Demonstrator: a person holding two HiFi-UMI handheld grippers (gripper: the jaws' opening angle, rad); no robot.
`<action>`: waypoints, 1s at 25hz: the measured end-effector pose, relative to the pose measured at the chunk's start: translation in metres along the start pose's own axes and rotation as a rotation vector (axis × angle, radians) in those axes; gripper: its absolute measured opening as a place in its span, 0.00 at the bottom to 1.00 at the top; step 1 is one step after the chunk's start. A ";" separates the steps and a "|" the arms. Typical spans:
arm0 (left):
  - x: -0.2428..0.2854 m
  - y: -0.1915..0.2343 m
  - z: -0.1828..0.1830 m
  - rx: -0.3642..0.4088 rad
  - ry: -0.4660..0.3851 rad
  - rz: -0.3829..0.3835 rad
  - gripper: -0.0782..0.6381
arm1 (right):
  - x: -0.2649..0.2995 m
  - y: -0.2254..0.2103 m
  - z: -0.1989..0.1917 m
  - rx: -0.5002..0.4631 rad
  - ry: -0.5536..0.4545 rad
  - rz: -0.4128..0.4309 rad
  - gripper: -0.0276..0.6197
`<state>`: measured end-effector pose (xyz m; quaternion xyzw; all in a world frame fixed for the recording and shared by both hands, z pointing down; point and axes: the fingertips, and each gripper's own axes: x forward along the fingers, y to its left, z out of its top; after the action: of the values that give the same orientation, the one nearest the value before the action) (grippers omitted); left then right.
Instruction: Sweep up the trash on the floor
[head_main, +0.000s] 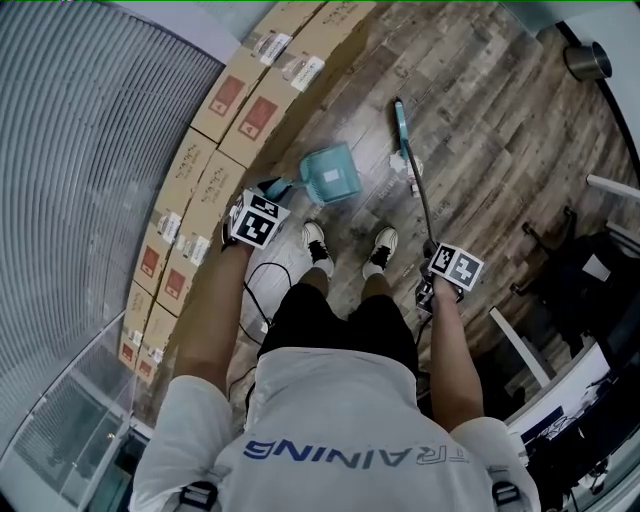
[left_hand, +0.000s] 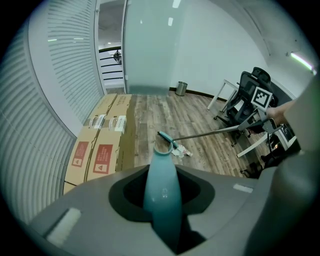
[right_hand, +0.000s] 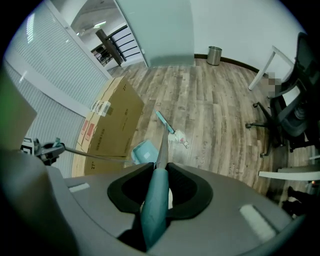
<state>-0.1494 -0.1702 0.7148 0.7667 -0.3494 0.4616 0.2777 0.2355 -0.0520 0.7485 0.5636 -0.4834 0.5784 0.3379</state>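
Note:
In the head view my left gripper (head_main: 258, 222) is shut on the teal handle of the dustpan (head_main: 330, 172), which rests on the wood floor in front of the person's shoes. The left gripper view shows that handle (left_hand: 162, 195) running up between the jaws. My right gripper (head_main: 450, 270) is shut on the broom's long handle (head_main: 420, 195). Its teal grip (right_hand: 155, 205) sits between the jaws in the right gripper view. The broom head (head_main: 401, 120) lies on the floor beyond the dustpan. Crumpled white trash (head_main: 408, 168) lies beside the broom head.
Flat cardboard boxes (head_main: 215, 150) line the ribbed wall on the left. A metal bin (head_main: 588, 60) stands at the far right corner. A black office chair (head_main: 590, 270) and white table legs (head_main: 520, 345) stand to the right of the person.

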 end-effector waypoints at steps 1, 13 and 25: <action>0.000 0.000 0.000 0.000 0.000 -0.001 0.25 | 0.006 -0.001 -0.005 -0.008 0.016 -0.016 0.21; 0.001 -0.004 -0.001 0.062 -0.011 0.003 0.25 | 0.017 0.022 -0.048 0.056 0.079 0.059 0.21; 0.004 -0.001 0.006 0.059 -0.023 -0.013 0.25 | -0.006 0.106 -0.113 -0.004 0.229 0.310 0.21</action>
<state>-0.1441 -0.1748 0.7155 0.7820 -0.3340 0.4609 0.2539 0.1005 0.0228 0.7350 0.4120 -0.5239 0.6831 0.2987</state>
